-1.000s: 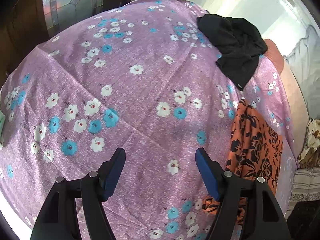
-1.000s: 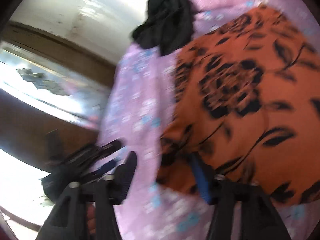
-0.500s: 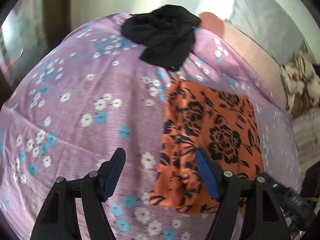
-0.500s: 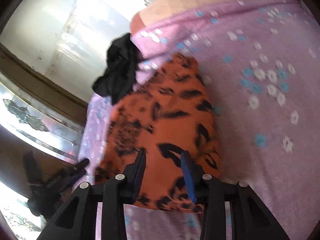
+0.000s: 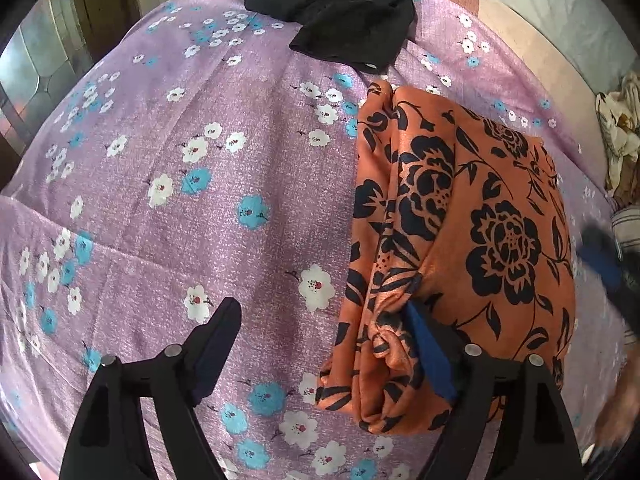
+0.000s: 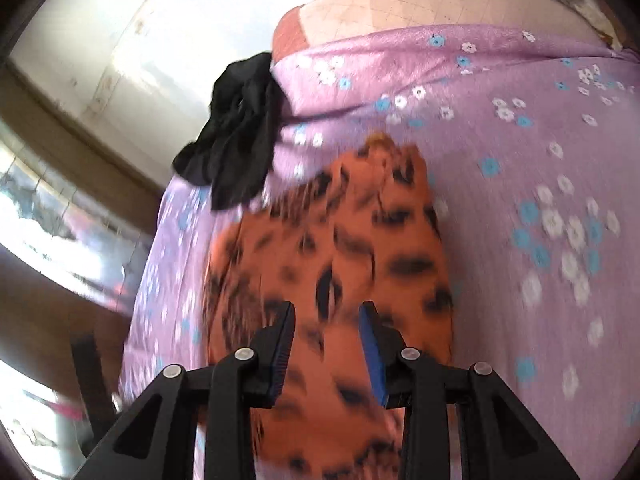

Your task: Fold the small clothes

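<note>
- The left gripper (image 5: 322,330) is hanging low over the spread, its black plastic fingers (image 5: 218,334) standing wide; they have just been opening further. The left pad is over bare cloth, and the blue-faced right pad is tucked at the puckered near edge of the orange garment (image 5: 472,240), pressing nothing between them.
- The right gripper (image 6: 326,320) is reaching over the same garment (image 6: 332,264) with its fingers (image 6: 370,340) narrow, having closed in within the last second. Orange cloth is showing in the gap, but motion blur is hiding whether the ribbed pads are pinching it, so I cannot tell.
- The orange garment is lying folded into a thick, roughly oblong bundle, a slightly glossy fabric printed with black roses and leaves, its near corner bunching into soft rolls.
- It is resting on a lilac bedspread (image 5: 224,208) of fine speckled weave, scattered with white and blue blossoms and crossed by shallow creases.
- Farther off, a black garment (image 5: 344,16) is sitting crumpled in a matte, lumpy heap at the far edge of the spread, apart from the orange bundle.
- Beyond it, a pale peach sheet (image 6: 400,4) with a faint grid is showing.
</note>
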Demonstrator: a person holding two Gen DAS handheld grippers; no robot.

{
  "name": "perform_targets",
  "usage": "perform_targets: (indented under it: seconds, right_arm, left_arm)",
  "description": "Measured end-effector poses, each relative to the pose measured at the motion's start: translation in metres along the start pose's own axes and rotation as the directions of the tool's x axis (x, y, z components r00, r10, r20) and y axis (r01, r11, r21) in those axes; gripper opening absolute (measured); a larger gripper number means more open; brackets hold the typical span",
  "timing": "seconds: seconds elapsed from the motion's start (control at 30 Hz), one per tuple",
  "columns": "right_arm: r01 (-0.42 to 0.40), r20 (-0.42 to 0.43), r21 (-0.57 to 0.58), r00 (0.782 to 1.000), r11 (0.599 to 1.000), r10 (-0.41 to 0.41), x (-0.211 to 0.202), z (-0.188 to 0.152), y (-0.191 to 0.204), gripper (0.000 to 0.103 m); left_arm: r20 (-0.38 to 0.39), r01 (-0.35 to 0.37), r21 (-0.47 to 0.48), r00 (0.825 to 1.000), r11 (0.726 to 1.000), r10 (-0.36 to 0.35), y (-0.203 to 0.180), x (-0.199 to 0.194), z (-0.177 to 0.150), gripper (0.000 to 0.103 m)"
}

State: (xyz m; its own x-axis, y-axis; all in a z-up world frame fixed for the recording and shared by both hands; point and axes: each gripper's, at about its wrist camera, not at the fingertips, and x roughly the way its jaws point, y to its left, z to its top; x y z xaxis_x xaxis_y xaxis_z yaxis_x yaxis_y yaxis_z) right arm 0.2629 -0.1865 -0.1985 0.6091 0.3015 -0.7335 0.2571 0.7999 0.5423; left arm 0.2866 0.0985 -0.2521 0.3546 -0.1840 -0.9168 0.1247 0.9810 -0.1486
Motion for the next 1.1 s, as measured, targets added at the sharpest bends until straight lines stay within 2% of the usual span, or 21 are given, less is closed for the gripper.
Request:
perform_targets:
  seconds: [0.07,0.17,0.27,0.3,0.37,0.43,0.53,0.6,0.67,0.77,0.9,1.0,1.1]
  right_arm:
    - [0.034,-0.012,0.034,0.999,0.999,-0.034,0.022,0.018,-0.003,0.035]
    - [0.099,-0.094,0.060,0.991,0.993,-0.094,0.074,0.039,-0.014,0.034]
    - [0.177,-0.067,0.011,0.982,0.984,-0.176,0.092,0.049,-0.009,0.034]
    - [0.194,-0.072,0.015,0.979,0.981,-0.193,0.091,0.052,-0.004,0.038]
    - [0.161,-0.053,0.016,0.986,0.987,-0.160,0.085,0.055,0.007,0.038]
    - [0.066,-0.026,-0.020,0.997,0.998,-0.067,0.075,0.055,0.030,0.038]
    - [-0.016,-0.055,-0.085,0.998,0.996,0.011,0.079,0.047,0.064,0.038]
    - [-0.017,-0.096,-0.140,0.995,0.990,0.003,0.089,0.036,0.088,0.038]
    - [0.019,-0.123,-0.201,0.991,0.979,-0.045,0.111,0.029,0.105,0.038]
    - [0.070,-0.180,-0.197,0.978,0.978,-0.106,0.144,0.024,0.106,0.039]
    - [0.053,-0.177,-0.151,0.981,0.987,-0.080,0.149,0.030,0.098,0.039]
    - [0.001,-0.166,-0.107,0.986,0.994,-0.018,0.126,0.033,0.091,0.038]
    - [-0.056,-0.119,-0.065,0.992,0.996,0.048,0.085,0.029,0.075,0.038]
  left_arm:
    - [-0.004,0.005,-0.003,1.000,1.000,-0.005,0.001,0.001,0.001,0.086]
    - [-0.013,0.016,-0.011,1.000,1.000,-0.016,-0.003,0.003,0.000,0.087]
    - [-0.022,0.024,-0.018,0.999,1.000,-0.024,-0.001,0.005,0.002,0.088]
    - [-0.026,0.029,-0.024,0.999,0.999,-0.030,-0.001,0.006,0.003,0.088]
    - [-0.027,0.035,-0.027,0.999,0.999,-0.035,0.000,0.005,0.003,0.088]
    - [-0.025,0.038,-0.024,0.999,0.999,-0.038,0.000,0.004,0.002,0.088]
    - [-0.022,0.042,-0.016,0.999,0.999,-0.043,0.002,0.001,-0.001,0.088]
    - [-0.022,0.047,-0.016,0.999,0.999,-0.047,0.005,-0.002,-0.005,0.088]
    - [-0.024,0.052,-0.015,0.998,0.999,-0.052,0.006,-0.003,-0.006,0.088]
    - [-0.020,0.047,-0.008,0.999,0.999,-0.048,0.008,-0.005,-0.006,0.088]
    - [-0.037,0.066,-0.017,0.997,0.998,-0.066,0.010,-0.006,-0.004,0.088]
    - [-0.040,0.070,-0.020,0.997,0.997,-0.071,0.011,-0.008,-0.003,0.088]
    - [-0.038,0.066,-0.023,0.997,0.998,-0.067,0.011,-0.009,-0.002,0.088]
